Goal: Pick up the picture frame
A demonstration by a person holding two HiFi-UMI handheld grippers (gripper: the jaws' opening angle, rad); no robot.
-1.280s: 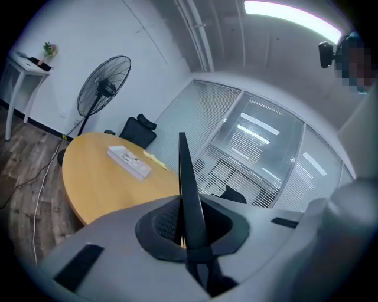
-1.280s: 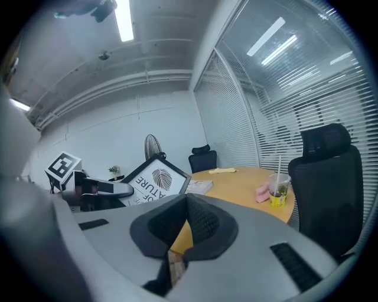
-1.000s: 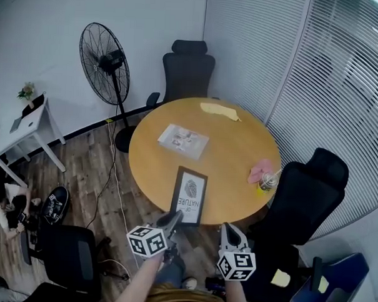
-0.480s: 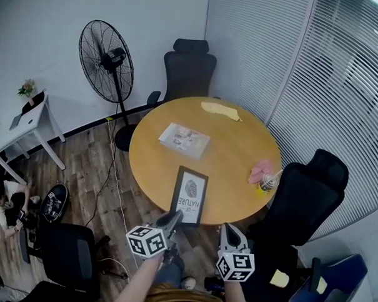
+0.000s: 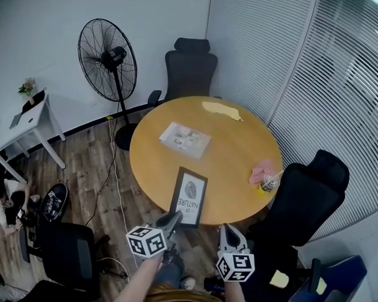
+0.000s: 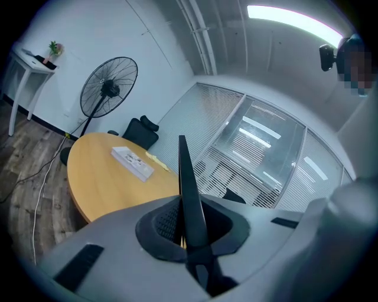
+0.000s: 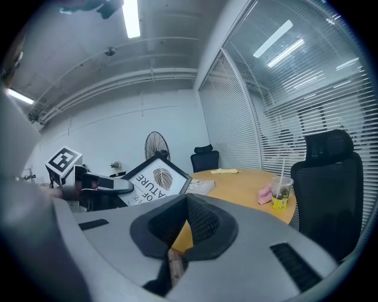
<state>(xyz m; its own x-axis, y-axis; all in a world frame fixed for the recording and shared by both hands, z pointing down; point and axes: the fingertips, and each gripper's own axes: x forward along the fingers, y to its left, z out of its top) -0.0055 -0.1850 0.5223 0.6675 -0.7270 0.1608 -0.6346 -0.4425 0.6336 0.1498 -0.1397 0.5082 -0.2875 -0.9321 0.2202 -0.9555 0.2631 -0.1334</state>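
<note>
The black-framed picture with a leaf print and the words "OF NATURE" is tilted over the near edge of the round wooden table. My left gripper is shut on its lower edge. In the left gripper view the frame stands edge-on between the jaws. The right gripper view shows the frame's face and the left gripper under it. My right gripper hovers to the right of the frame, below the table's rim, shut with nothing in it.
On the table lie a flat white packet, a yellow cloth, a pink object and a cup with a straw. Black office chairs stand right and behind. A standing fan is at the left.
</note>
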